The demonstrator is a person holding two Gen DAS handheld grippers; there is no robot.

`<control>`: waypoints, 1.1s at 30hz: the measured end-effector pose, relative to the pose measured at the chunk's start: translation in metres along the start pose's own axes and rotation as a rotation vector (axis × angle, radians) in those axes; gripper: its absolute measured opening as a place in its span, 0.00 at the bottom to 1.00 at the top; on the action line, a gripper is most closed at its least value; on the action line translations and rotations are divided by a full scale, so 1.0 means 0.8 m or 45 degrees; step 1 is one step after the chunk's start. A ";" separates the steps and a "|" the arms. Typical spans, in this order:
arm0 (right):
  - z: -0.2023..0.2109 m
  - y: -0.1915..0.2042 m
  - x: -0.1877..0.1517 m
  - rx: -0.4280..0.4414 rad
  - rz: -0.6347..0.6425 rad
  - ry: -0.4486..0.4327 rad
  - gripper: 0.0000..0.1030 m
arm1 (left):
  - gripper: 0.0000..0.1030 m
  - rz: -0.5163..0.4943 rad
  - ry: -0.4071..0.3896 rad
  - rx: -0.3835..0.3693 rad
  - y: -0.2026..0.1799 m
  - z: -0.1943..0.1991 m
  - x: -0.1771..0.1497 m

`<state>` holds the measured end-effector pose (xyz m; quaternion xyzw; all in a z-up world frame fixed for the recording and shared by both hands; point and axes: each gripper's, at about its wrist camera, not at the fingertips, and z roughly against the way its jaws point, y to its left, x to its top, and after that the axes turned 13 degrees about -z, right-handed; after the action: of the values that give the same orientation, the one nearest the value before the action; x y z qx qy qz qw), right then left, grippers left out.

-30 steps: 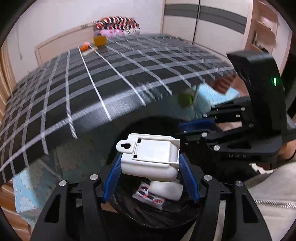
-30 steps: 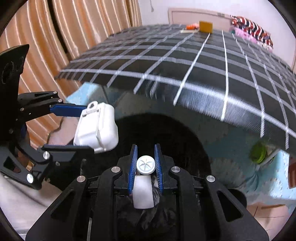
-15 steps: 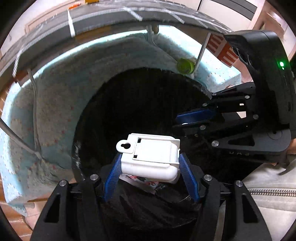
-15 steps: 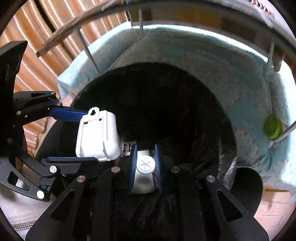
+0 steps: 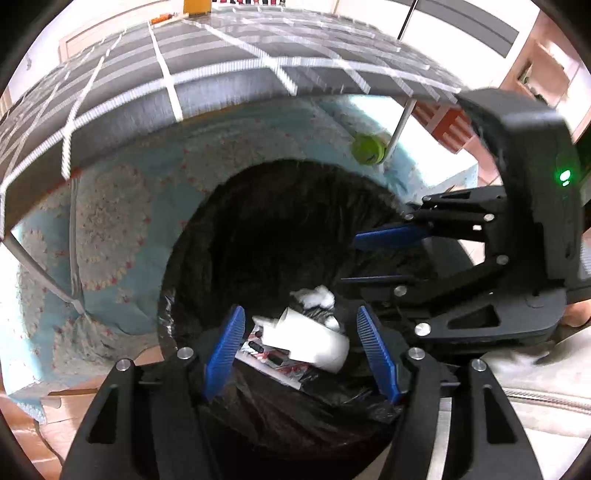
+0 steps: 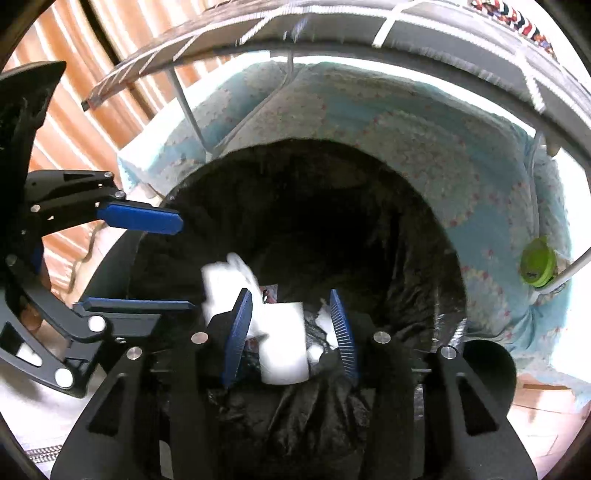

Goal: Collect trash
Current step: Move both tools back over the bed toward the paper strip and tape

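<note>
Left claw open, white case loose below in black bin bag. Right claw jaws just opened, white bottle free between pads.

1. A bed cover — dark with a white grid of lines — stretches across the top of both views.
2. Under its edge lies a pale blue quilted mat with small red and white floral rings; it reaches right round the far side.
3. A round green object sits on the mat, just beside a thin white metal leg.
4. More thin metal legs stand on the mat below the cover's edge.
5. Orange-brown striped curtains hang at the left of the right wrist view.
6. A yellow box sits far off on the cover — near it a small orange item, too small to identify.
7. Wardrobe doors, white with a grey band, stand at upper right.
</note>
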<state>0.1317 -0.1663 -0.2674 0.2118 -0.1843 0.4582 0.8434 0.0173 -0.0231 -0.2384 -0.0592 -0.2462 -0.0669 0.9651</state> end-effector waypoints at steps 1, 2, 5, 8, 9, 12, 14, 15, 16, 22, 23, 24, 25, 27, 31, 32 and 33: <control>0.006 0.000 0.001 -0.005 0.001 -0.011 0.42 | 0.64 0.003 -0.012 0.004 0.000 0.005 0.002; 0.009 0.002 0.003 -0.008 0.002 -0.018 0.42 | 0.65 0.005 -0.030 0.013 0.000 0.012 0.005; 0.034 0.003 0.004 -0.024 0.008 -0.069 0.42 | 0.65 0.000 -0.096 0.027 0.002 0.040 0.013; 0.060 0.006 0.011 -0.025 0.007 -0.120 0.42 | 0.65 -0.022 -0.173 0.047 0.002 0.072 0.022; 0.069 0.008 0.013 -0.028 0.011 -0.139 0.42 | 0.67 -0.031 -0.192 0.052 0.002 0.079 0.025; 0.097 0.012 0.021 -0.036 0.027 -0.203 0.42 | 0.68 -0.068 -0.258 0.072 -0.001 0.105 0.035; 0.114 0.015 0.032 -0.040 0.041 -0.247 0.42 | 0.68 -0.085 -0.292 0.087 0.000 0.117 0.042; 0.123 0.016 0.038 -0.045 0.049 -0.273 0.42 | 0.69 -0.094 -0.312 0.091 0.002 0.124 0.048; 0.129 0.016 0.044 -0.046 0.054 -0.289 0.42 | 0.68 -0.097 -0.324 0.098 0.006 0.128 0.054; 0.163 0.014 0.082 -0.054 0.098 -0.413 0.42 | 0.69 -0.121 -0.403 0.156 0.028 0.155 0.089; 0.167 0.012 0.089 -0.055 0.101 -0.428 0.42 | 0.69 -0.115 -0.412 0.169 0.035 0.157 0.096; 0.171 0.010 0.099 -0.057 0.104 -0.447 0.42 | 0.68 -0.109 -0.420 0.169 0.041 0.161 0.102; 0.171 0.011 0.109 -0.059 0.106 -0.459 0.42 | 0.69 -0.110 -0.428 0.167 0.047 0.162 0.109; 0.176 0.009 0.126 -0.059 0.118 -0.488 0.43 | 0.69 -0.127 -0.440 0.188 0.057 0.162 0.119; 0.183 0.010 0.154 -0.087 0.149 -0.543 0.44 | 0.68 -0.130 -0.454 0.214 0.080 0.160 0.139; 0.185 0.009 0.163 -0.088 0.152 -0.556 0.44 | 0.69 -0.133 -0.459 0.216 0.090 0.159 0.146; 0.187 0.009 0.169 -0.089 0.154 -0.564 0.44 | 0.68 -0.133 -0.459 0.224 0.095 0.157 0.150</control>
<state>0.1771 -0.1476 -0.0721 0.2665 -0.3928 0.4436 0.7602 0.0754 0.0584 -0.0770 0.0271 -0.4224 -0.0833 0.9022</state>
